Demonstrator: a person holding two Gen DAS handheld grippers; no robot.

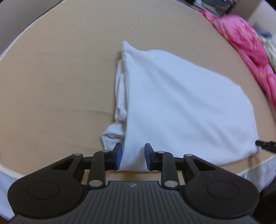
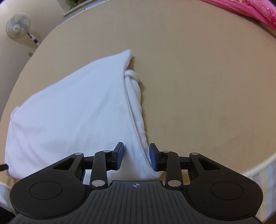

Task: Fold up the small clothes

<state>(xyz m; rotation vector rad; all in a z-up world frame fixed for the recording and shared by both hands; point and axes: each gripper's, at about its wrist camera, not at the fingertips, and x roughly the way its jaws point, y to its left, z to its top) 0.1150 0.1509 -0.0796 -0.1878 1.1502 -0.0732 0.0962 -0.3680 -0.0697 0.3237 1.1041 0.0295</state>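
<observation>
A white garment [image 1: 181,106] lies folded on the tan table [image 1: 60,86], its near edge at the table's front. My left gripper [image 1: 133,156] is open, its blue pads on either side of the garment's near left corner. In the right wrist view the same white garment [image 2: 72,112] fills the left half. My right gripper [image 2: 136,156] is open, its pads on either side of the garment's near right corner, where a hemmed edge runs up. The tip of the right gripper [image 1: 265,143] shows at the garment's far corner in the left wrist view.
A pile of pink cloth [image 1: 245,44] lies along the table's far right edge; it also shows in the right wrist view [image 2: 250,8]. A white fan [image 2: 17,27] stands beyond the table. The table's white rim [image 2: 258,168] is close to both grippers.
</observation>
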